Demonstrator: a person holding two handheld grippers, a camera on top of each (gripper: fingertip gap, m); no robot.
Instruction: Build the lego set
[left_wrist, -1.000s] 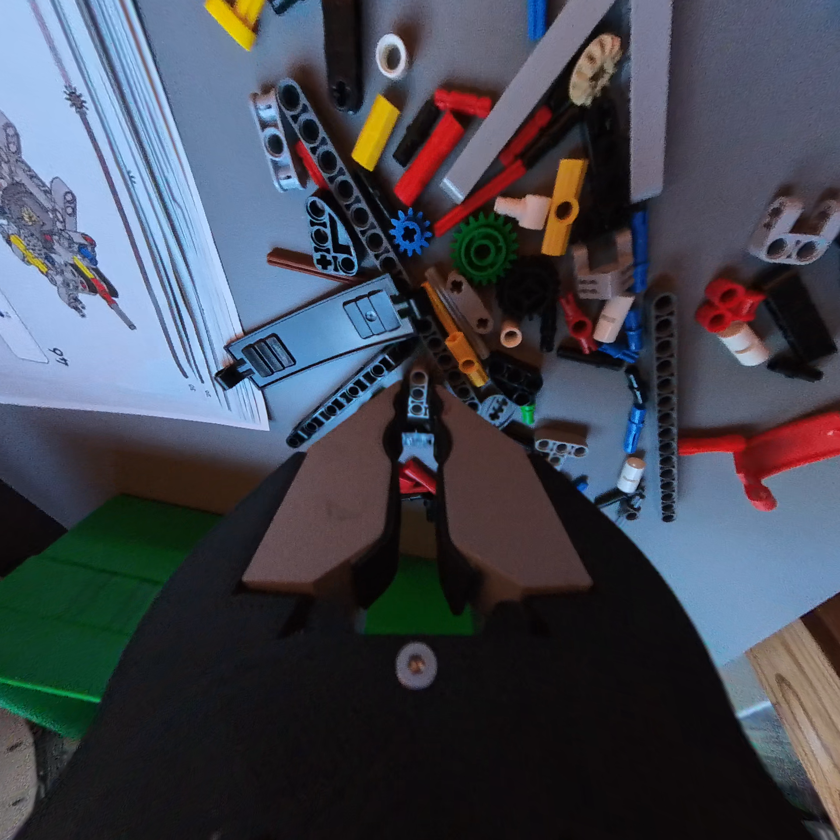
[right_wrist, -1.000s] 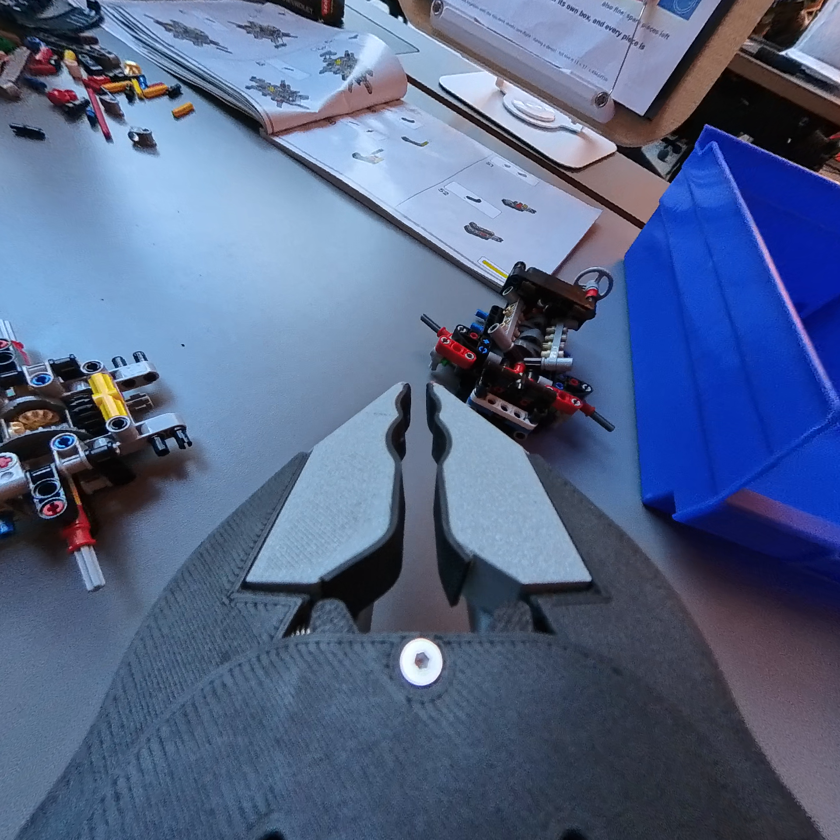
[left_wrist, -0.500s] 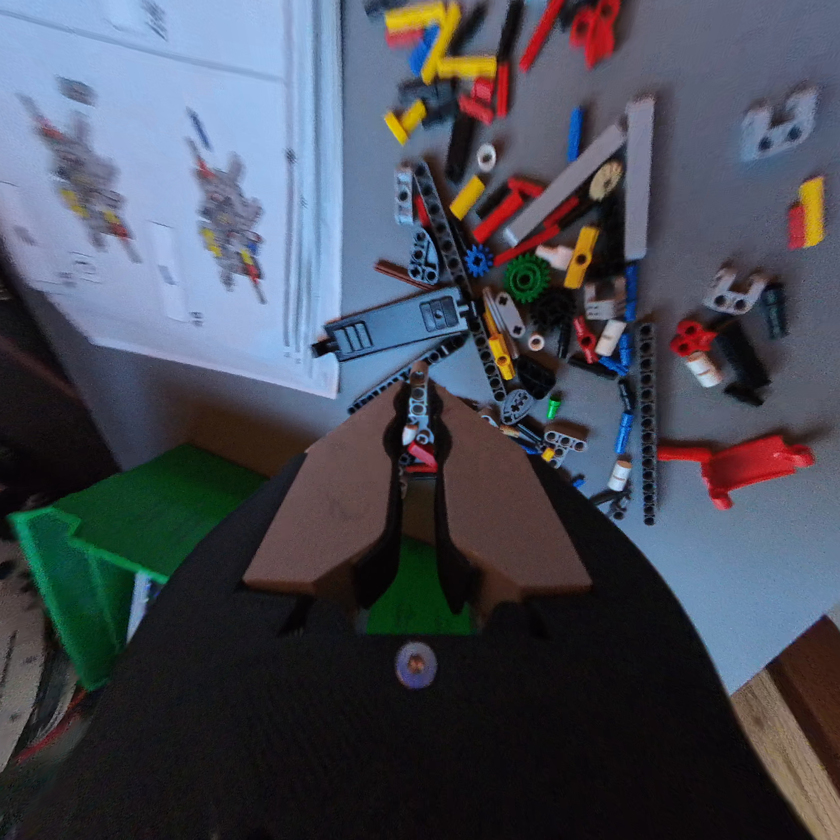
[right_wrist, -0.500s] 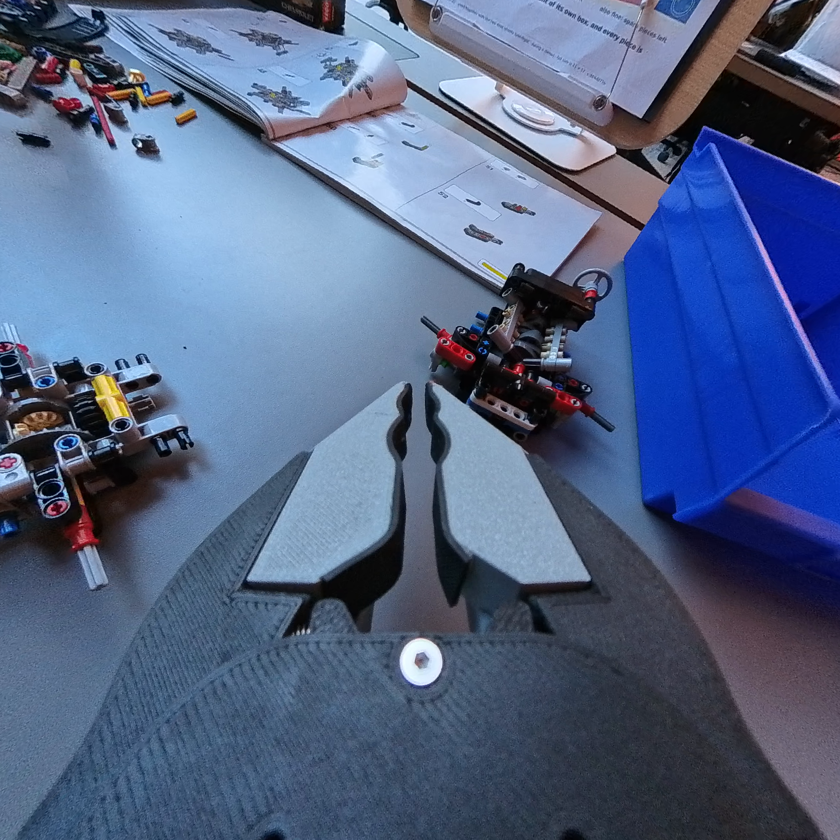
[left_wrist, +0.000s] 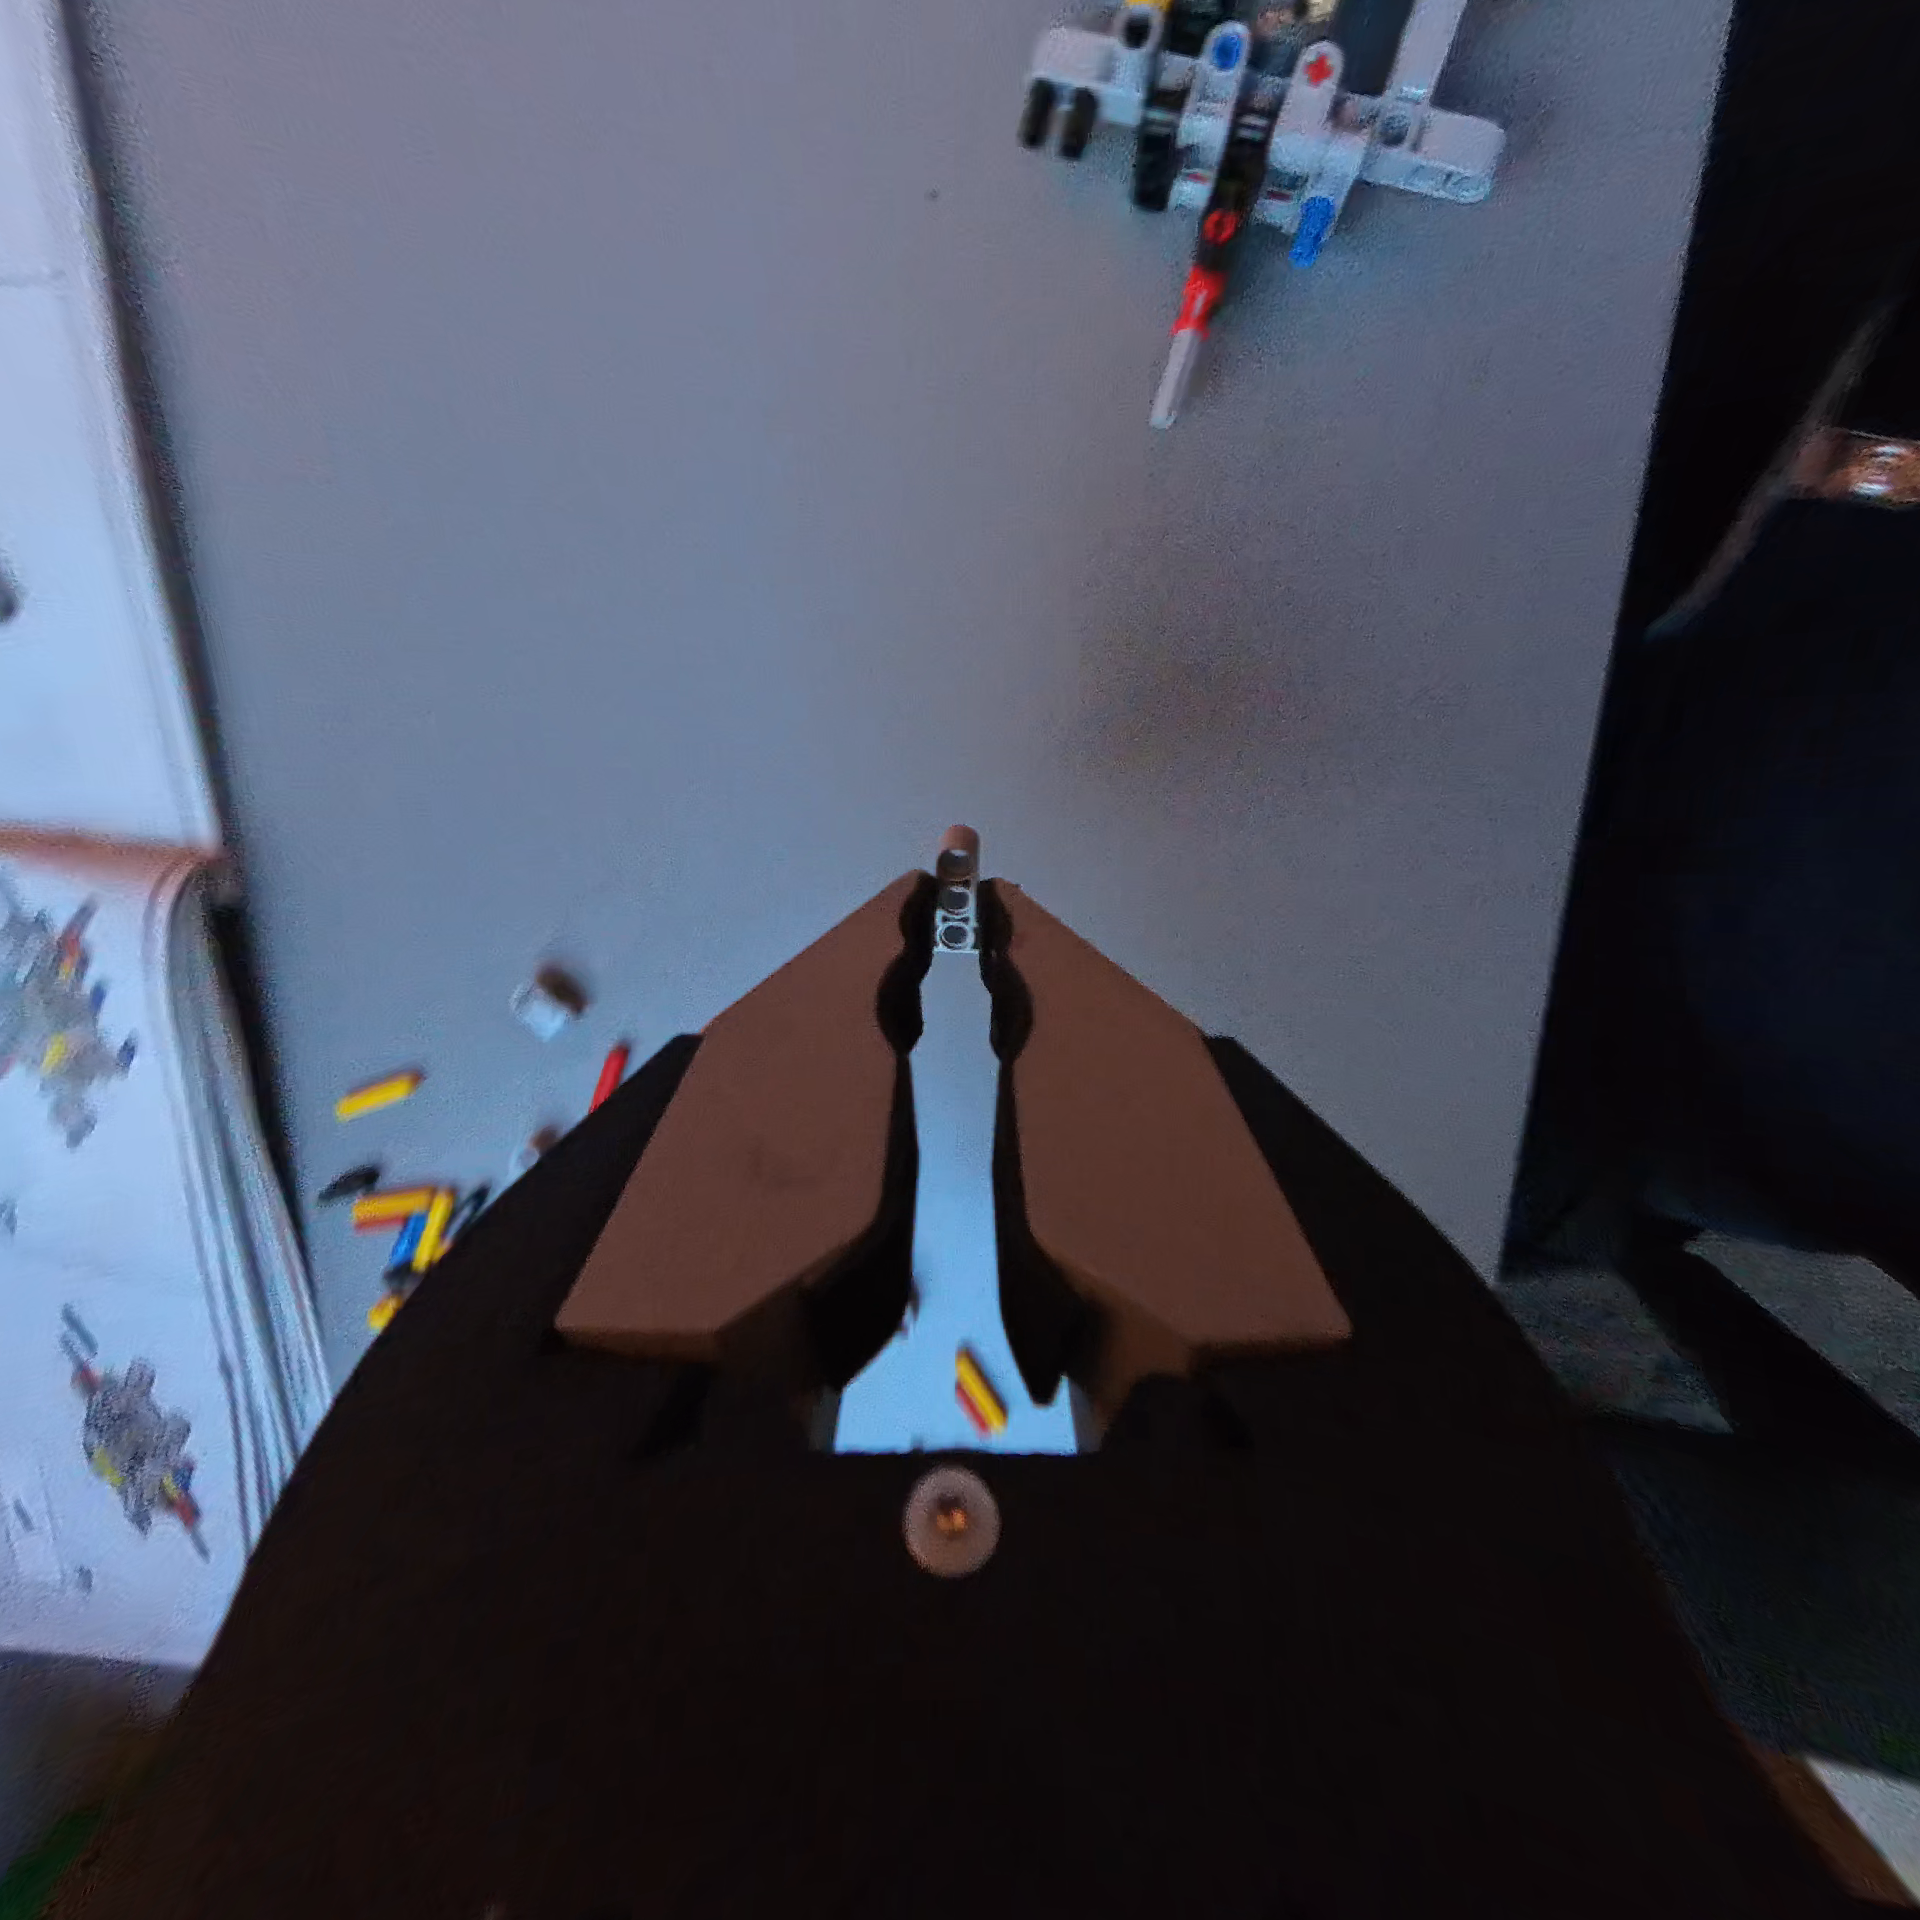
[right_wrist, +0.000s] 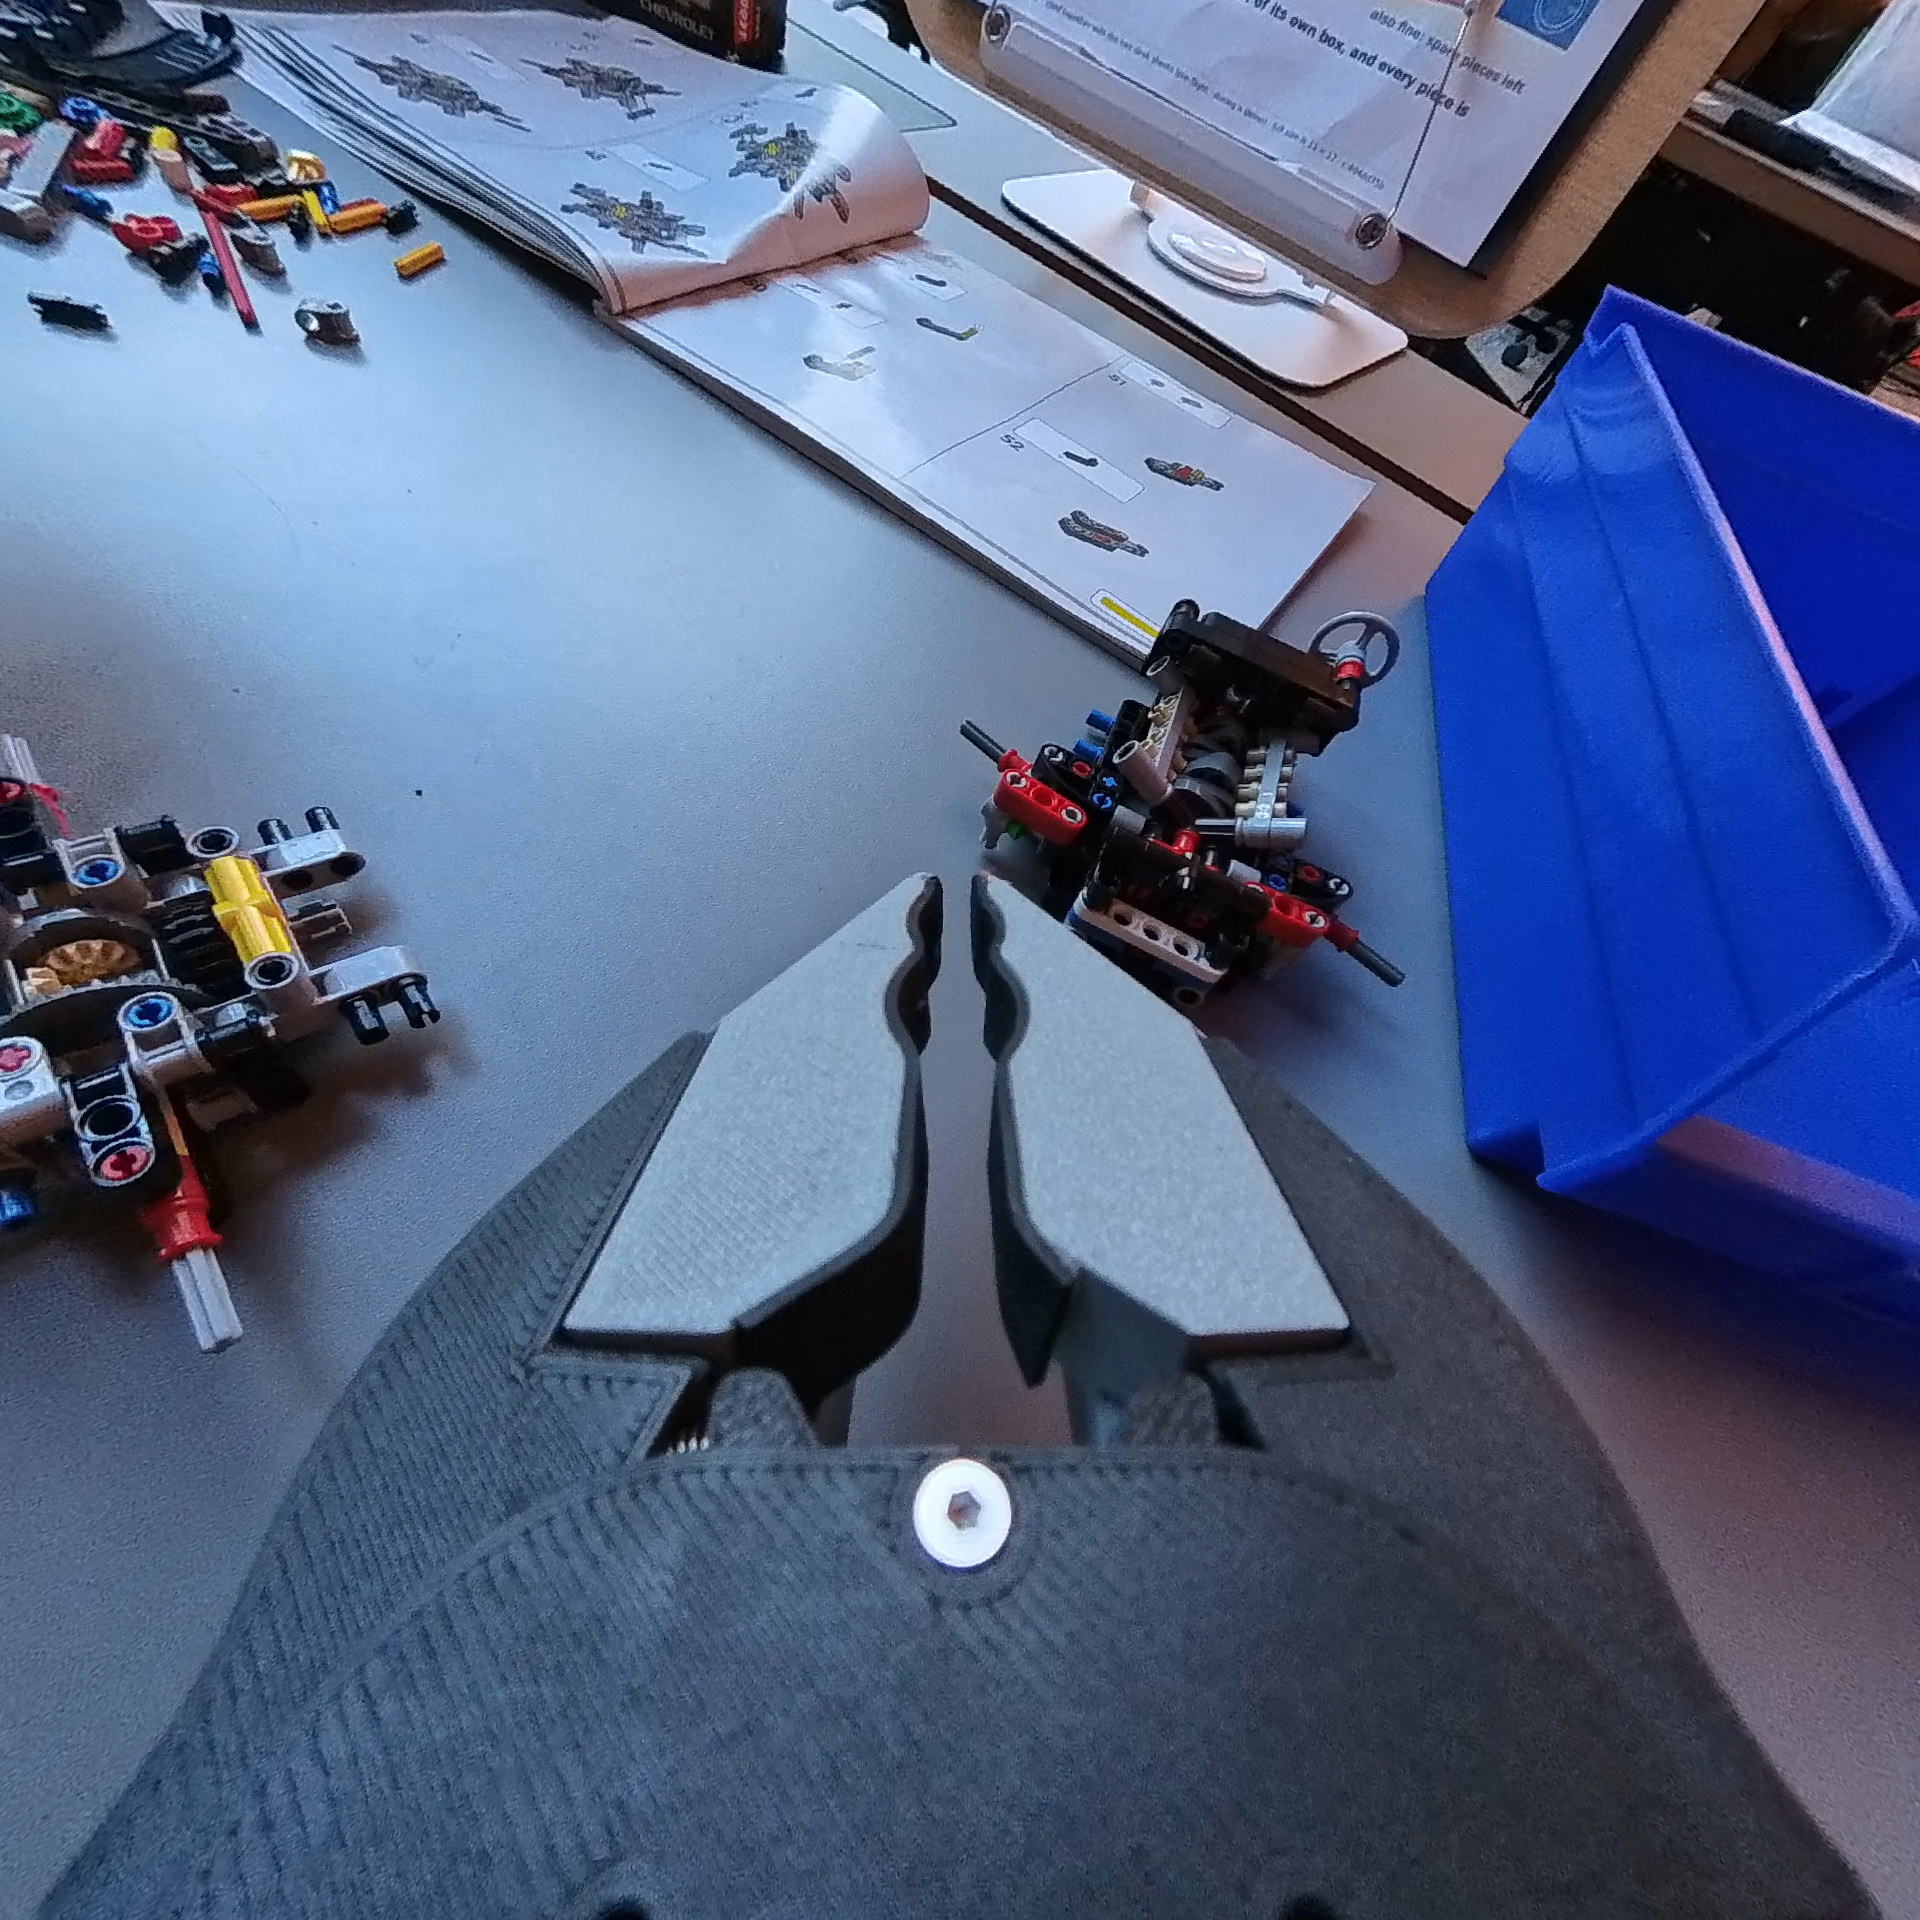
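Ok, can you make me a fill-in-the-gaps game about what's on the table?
1. The left gripper pinches a small grey ____ with round holes.
2. The big plastic bin at the right is coloured ____.
3. The open instruction booklet lies on the grey ____.
4. The right gripper holds ____ between its fingers.

Missing words: beam; blue; table; nothing

In the right wrist view the storage bin (right_wrist: 1662, 831) stands at the right of the counter (right_wrist: 623, 623), with a small brick assembly (right_wrist: 1184, 821) just left of it. The open instruction booklet (right_wrist: 831, 312) lies behind that assembly, loose bricks (right_wrist: 187, 197) lie far left, and another brick assembly (right_wrist: 156, 987) sits near left.
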